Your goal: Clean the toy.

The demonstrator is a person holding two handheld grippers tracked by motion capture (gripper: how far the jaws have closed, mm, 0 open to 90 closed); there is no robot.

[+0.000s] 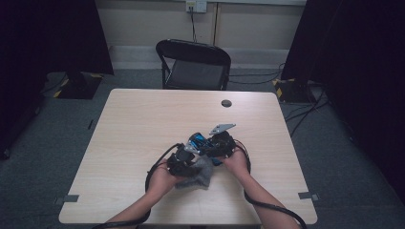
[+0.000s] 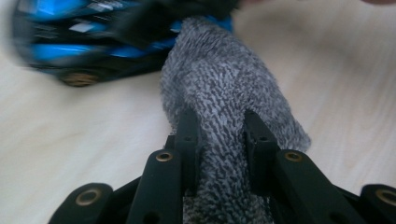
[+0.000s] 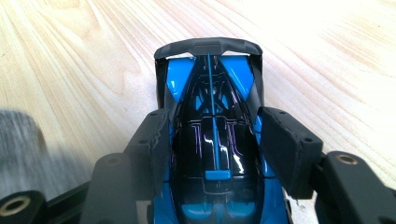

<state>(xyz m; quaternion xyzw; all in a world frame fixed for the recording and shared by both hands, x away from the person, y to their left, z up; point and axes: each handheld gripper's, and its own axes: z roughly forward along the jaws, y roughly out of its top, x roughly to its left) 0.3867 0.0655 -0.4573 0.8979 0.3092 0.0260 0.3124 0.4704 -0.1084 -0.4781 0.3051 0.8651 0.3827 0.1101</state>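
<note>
A blue and black toy car sits between the jaws of my right gripper, which is shut on its sides. The car lies near the middle of the wooden table, with the right gripper at its right. A grey knitted cloth is pinched between the jaws of my left gripper, which is shut on it. The cloth hangs at the car's near side, by the left gripper. In the left gripper view the car is blurred, just beyond the cloth.
A black folding chair stands behind the table's far edge. A small dark round cap lies in the tabletop towards the back. Dark curtains hang at both sides. Cables trail from both grippers past the table's near edge.
</note>
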